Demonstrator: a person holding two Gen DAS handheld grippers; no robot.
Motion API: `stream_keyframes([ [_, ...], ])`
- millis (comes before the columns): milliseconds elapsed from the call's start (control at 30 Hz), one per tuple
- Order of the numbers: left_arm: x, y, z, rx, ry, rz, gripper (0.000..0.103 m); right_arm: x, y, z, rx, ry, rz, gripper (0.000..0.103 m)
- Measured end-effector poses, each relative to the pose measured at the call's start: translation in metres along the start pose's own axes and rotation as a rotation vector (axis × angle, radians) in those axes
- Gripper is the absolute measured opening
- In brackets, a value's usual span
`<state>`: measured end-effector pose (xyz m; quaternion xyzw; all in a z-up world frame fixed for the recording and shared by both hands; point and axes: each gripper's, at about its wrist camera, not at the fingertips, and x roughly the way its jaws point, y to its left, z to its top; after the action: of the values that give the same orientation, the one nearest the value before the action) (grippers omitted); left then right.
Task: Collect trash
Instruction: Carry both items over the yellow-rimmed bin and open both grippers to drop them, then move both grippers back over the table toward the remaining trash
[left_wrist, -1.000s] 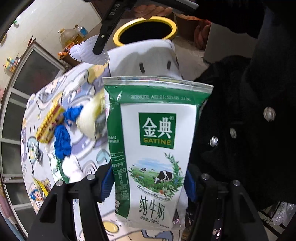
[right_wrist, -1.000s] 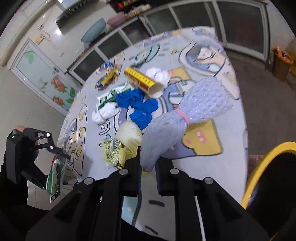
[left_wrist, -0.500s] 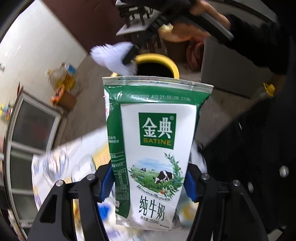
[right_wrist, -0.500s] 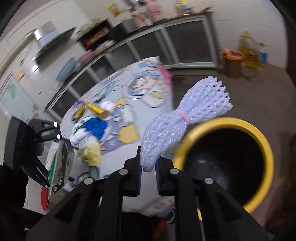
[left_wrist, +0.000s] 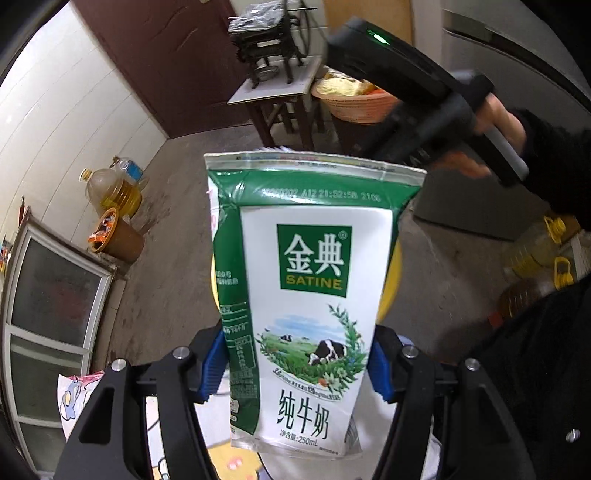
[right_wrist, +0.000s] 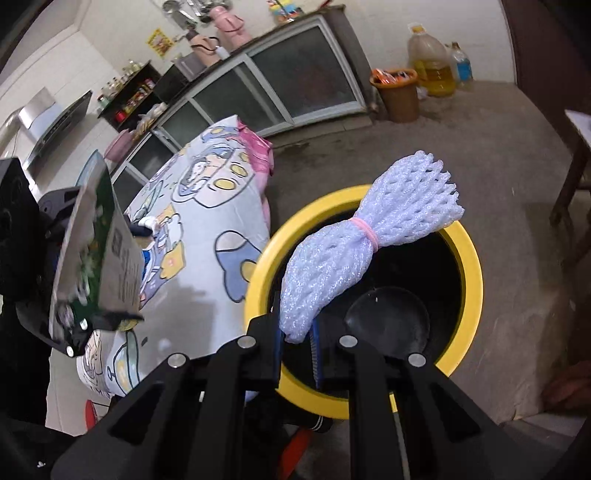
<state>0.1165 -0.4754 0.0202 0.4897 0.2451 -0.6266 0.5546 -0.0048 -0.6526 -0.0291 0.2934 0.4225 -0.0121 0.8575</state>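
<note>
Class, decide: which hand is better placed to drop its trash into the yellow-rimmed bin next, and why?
Right. Its tongs hold the foam net directly over the bin opening. The left tongs grip the milk carton off to the bin's side, by the table.

Foam net (right_wrist: 373, 240) above bin (right_wrist: 469, 314), table (right_wrist: 207, 236) left.

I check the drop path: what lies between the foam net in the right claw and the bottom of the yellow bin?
Nothing: in the right wrist view the foam net hangs over the yellow bin, only open space beneath.
</note>
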Motion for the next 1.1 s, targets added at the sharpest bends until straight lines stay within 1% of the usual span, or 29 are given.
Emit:
stream_keyframes([
  [167,0.016,0.018,0.007,-0.083,-0.03,0.004,0.059,0.011,-0.018,-0.002,0.048,0.023,0.006,0.013],
  [333,0.033,0.02,0.015,-0.097,-0.037,-0.004,0.06,0.016,-0.027,-0.003,0.073,0.043,-0.004,0.015],
  [400,0.038,0.022,0.019,-0.117,-0.038,-0.008,0.061,0.018,-0.032,-0.005,0.089,0.057,-0.007,0.017],
  [433,0.039,0.023,0.018,-0.124,-0.041,-0.017,0.071,0.017,-0.034,-0.005,0.097,0.057,-0.013,0.022],
  [467,0.039,0.024,0.019,-0.129,-0.048,-0.016,0.077,0.016,-0.037,-0.007,0.11,0.055,-0.019,0.035],
  [500,0.039,0.024,0.02,-0.133,-0.062,-0.006,0.084,0.014,-0.04,-0.01,0.124,0.049,-0.017,0.043],
  [533,0.038,0.024,0.019,-0.14,-0.071,-0.008,0.085,0.012,-0.043,-0.011,0.133,0.044,-0.014,0.055],
  [633,0.033,0.027,0.014,-0.179,-0.089,-0.018,0.085,0.007,-0.044,-0.016,0.134,0.041,-0.029,0.055],
  [700,0.028,0.03,0.009,-0.198,-0.096,-0.002,0.085,0.003,-0.044,-0.02,0.138,0.04,-0.014,0.055],
  [800,0.013,0.038,-0.003,-0.238,-0.116,0.022,0.085,-0.002,-0.039,-0.021,0.124,0.034,-0.02,0.055],
  [867,0.0,0.043,-0.009,-0.264,-0.133,0.018,0.085,-0.006,-0.034,-0.019,0.127,0.021,-0.003,0.055],
  [967,-0.025,0.047,-0.026,-0.293,-0.167,0.032,0.085,-0.011,-0.021,-0.016,0.096,0.001,0.003,0.055],
  [1100,-0.057,0.052,-0.059,-0.34,-0.186,0.092,0.086,-0.015,-0.004,-0.01,0.051,-0.019,0.006,0.055],
])
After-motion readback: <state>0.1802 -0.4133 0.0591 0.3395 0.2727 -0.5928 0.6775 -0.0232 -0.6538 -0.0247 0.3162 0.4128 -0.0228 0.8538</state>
